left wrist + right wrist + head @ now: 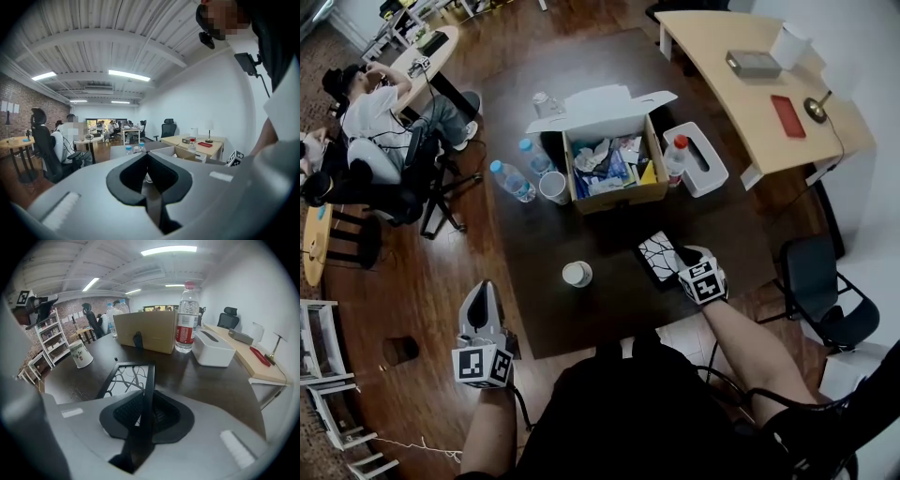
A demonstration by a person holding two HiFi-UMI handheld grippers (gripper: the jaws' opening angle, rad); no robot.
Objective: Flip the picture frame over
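The picture frame point(658, 255), black-edged with a white panel of dark branch lines, lies on the dark table point(609, 314) in front of the cardboard box. In the right gripper view the frame point(123, 380) stretches away from me and its right bar runs straight between the jaws. My right gripper point(683, 256) point(146, 405) is shut on that bar, pads against both sides. My left gripper point(480, 292) hangs off the table's near left corner, shut and empty. In its own view the left gripper point(148, 158) points level across the room.
An open cardboard box point(609, 161) full of odds stands mid-table, with water bottles point(512, 180) point(675, 159), a white cup point(553, 187) and a white tissue box point(701, 161) beside it. A paper cup point(577, 274) sits left of the frame. An office chair point(820, 291) stands right.
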